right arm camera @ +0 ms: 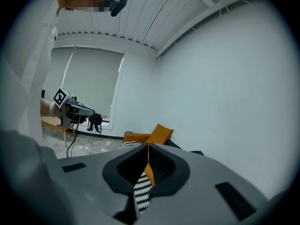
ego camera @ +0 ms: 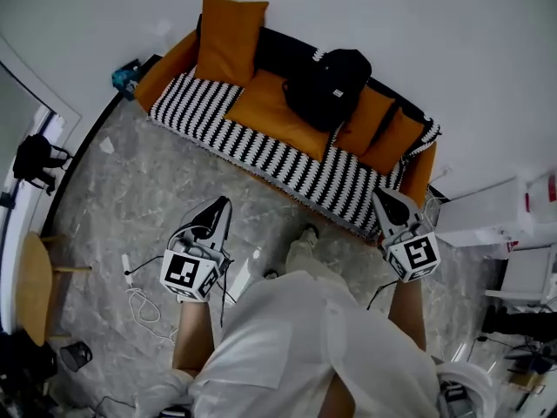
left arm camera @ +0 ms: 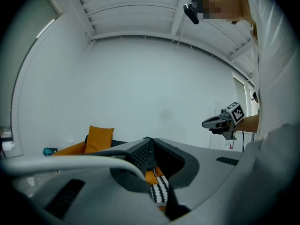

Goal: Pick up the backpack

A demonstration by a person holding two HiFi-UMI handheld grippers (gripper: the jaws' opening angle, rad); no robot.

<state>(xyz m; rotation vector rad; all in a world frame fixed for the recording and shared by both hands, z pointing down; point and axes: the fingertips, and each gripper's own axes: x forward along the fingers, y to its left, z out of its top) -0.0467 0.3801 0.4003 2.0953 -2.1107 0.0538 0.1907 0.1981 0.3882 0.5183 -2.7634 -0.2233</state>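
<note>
The black backpack [ego camera: 326, 85] sits upright on the sofa [ego camera: 287, 159], leaning on the backrest between orange cushions. The sofa has a black-and-white striped cover. Both grippers hover over the marble floor short of the sofa's front edge, pointing toward it. My left gripper [ego camera: 224, 202] is shut and holds nothing; in its own view the jaws [left arm camera: 149, 142] meet in front of the striped cover. My right gripper [ego camera: 379, 195] is shut too and also holds nothing [right arm camera: 147, 146]. Each gripper shows in the other's view: the right one [left arm camera: 219, 122] and the left one [right arm camera: 75, 109]. The jaws hide the backpack in both gripper views.
A round wooden table [ego camera: 30, 286] and a black bag [ego camera: 35, 157] stand at the left. A white power strip with cable [ego camera: 130, 277] lies on the floor by my left arm. A white cabinet [ego camera: 487, 212] stands right of the sofa. The person's foot [ego camera: 303, 238] is between the grippers.
</note>
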